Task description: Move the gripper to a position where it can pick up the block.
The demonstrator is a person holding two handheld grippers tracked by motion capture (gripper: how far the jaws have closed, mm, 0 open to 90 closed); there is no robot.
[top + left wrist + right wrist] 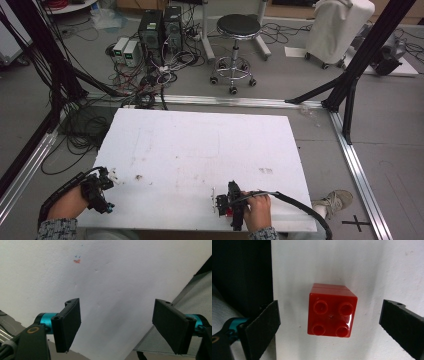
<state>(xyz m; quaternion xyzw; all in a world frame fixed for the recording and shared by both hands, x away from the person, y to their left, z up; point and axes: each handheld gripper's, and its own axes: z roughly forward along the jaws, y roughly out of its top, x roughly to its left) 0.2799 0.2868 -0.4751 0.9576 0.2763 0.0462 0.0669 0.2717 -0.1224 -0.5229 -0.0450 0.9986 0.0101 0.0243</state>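
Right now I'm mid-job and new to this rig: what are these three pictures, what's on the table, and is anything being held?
No robot arm here: a person holds a two-jaw claw in each hand. The high view looks down on a white table, with forearms coming in from the bottom. The left claw is at the table's near left corner; the right claw is near the front edge. The other two pictures come from cameras riding on each claw, looking along its black jaws. The left claw is open over bare table with a small orange and blue mark. The right claw is open, with a red four-stud building block standing between its jaws, untouched. Nothing is held.
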